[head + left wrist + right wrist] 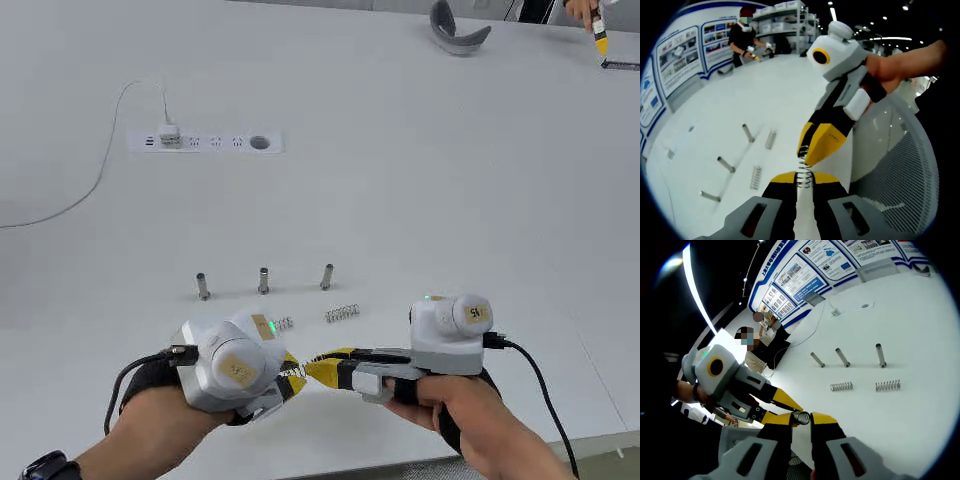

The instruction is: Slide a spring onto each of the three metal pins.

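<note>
Three short metal pins [263, 281] stand upright in a row on the white table, all bare. Two loose springs [342, 313] lie just in front of them. A third spring [295, 372] hangs in the air between my two grippers, near the table's front edge. My left gripper [288, 374] is shut on one end and my right gripper [318, 368] on the other. In the left gripper view the spring [802, 172] rises from my left gripper [803, 179] into the right gripper's yellow tips. The right gripper view looks down the spring's end coil [801, 417].
A white power strip [205, 141] with a plug and cable lies further back on the left. A grey curved object [458, 35] sits at the far edge. Another person's hand [585, 12] works at the top right. The table's front edge runs just below my hands.
</note>
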### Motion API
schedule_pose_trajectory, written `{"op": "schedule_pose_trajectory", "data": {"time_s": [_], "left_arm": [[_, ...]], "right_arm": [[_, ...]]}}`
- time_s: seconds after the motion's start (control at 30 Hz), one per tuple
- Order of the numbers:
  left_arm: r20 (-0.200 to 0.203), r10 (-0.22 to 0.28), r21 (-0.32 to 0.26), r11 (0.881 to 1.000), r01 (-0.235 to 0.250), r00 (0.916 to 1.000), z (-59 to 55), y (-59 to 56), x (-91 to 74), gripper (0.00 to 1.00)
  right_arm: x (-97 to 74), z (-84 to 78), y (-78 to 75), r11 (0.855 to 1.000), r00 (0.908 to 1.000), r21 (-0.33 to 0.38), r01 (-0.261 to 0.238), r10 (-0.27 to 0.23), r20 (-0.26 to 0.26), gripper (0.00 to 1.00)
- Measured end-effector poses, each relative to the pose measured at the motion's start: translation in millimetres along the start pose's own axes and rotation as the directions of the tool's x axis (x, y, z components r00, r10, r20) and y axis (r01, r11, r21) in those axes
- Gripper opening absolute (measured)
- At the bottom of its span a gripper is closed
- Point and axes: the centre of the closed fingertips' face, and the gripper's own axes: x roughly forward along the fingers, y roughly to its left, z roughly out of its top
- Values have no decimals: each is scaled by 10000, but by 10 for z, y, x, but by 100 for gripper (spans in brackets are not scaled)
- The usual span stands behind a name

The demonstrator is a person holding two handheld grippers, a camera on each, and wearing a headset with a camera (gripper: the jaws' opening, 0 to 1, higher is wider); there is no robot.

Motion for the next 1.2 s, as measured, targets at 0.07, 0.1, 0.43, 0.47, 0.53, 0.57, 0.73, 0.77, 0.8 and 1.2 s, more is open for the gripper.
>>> {"op": "schedule_pose_trajectory", "data": {"time_s": [0.07, 0.1, 0.43, 0.47, 0.53, 0.57, 0.73, 0.77, 0.8, 1.2], "left_arm": [[11, -16, 16, 10000, 16, 10000, 4, -2, -4, 11], [27, -31, 15, 10000, 30, 10000, 5, -4, -6, 11], [730, -284, -198, 9994, 300, 9969, 150, 36, -69, 11], [819, -295, -222, 9993, 314, 9962, 170, 43, -74, 10], [1055, -370, -315, 9987, 405, 9937, 224, 51, -88, 10], [1154, -384, -340, 9985, 426, 9926, 246, 58, -92, 10], [1630, -555, -381, 9973, 625, 9851, 376, 65, -125, 10], [1759, -611, -376, 9969, 688, 9825, 411, 61, -135, 10], [1822, -644, -355, 9968, 720, 9811, 432, 59, -141, 10], [2299, -1219, 11, 9921, 1251, 9655, 593, -64, -171, 10]], "right_arm": [[-4, 11, 19, 10000, 10000, -54, -21, 21, -22, 15], [-6, 16, 27, 10000, 10000, -84, -32, 32, -31, 15], [-79, 173, 125, 9968, 9997, -788, -108, 92, -207, 13], [-83, 194, 126, 9958, 9997, -906, -93, 71, -241, 13], [-106, 242, 155, 9927, 9994, -1199, -94, 55, -327, 13], [-118, 261, 166, 9915, 9994, -1295, -98, 53, -351, 13], [-179, 364, 210, 9840, 9988, -1780, -65, -23, -495, 12], [-197, 383, 234, 9809, 9984, -1940, -105, -4, -562, 12], [-203, 397, 243, 9785, 9981, -2057, -123, -5, -622, 12], [-287, 362, 346, 8908, 9629, -4488, -716, -556, -2640, 13]]}}
